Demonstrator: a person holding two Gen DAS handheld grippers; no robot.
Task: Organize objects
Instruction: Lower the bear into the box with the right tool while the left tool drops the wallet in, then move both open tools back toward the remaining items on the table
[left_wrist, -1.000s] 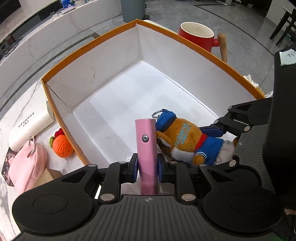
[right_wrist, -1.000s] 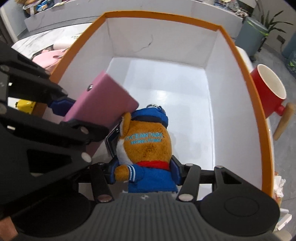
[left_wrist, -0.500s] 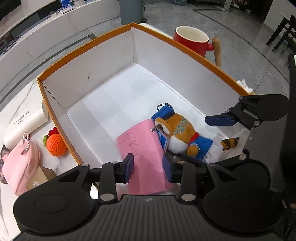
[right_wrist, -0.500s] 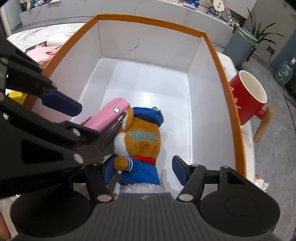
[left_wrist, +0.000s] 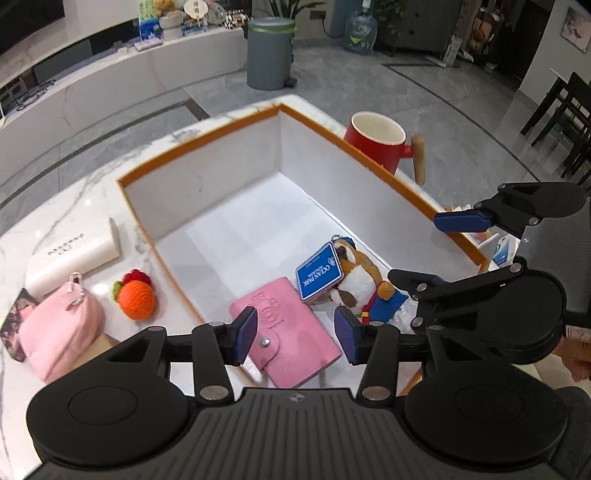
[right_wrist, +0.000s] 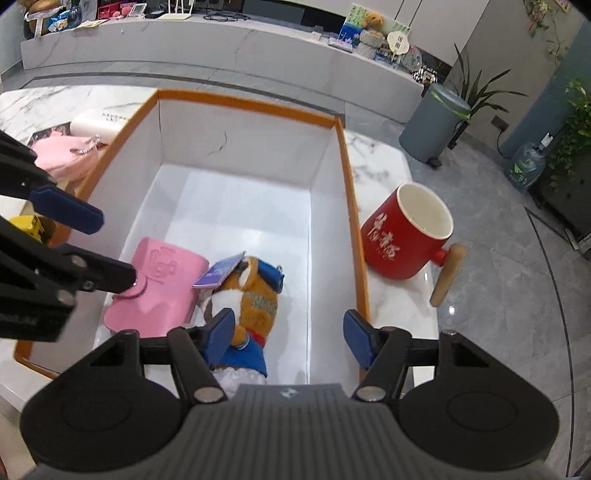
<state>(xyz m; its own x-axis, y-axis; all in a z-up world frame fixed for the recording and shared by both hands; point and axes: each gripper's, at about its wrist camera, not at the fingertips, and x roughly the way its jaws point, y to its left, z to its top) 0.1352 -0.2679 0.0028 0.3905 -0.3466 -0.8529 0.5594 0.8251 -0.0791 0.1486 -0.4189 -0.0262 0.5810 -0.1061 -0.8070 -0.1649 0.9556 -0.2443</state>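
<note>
Two items lay in orange-rimmed box (left_wrist: 207, 155): pink wallet (left_wrist: 284, 328) flat at near end, plush toy (right_wrist: 251, 295) touching it; left gripper (left_wrist: 295, 336) jaws opening, empty; right gripper (right_wrist: 288, 336) closing, gripping nothing.

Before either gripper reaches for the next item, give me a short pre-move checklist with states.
1. Pink snap wallet lying flat in the orange-rimmed white box: ok.
2. Brown plush toy in blue outfit inside the box: ok.
3. Left gripper empty, jaws opening: ok.
4. Right gripper empty, jaws closing: ok.
5. Red mug with wooden handle upright outside the box: ok.
6. Orange crocheted fruit boxed: not ok.
</note>
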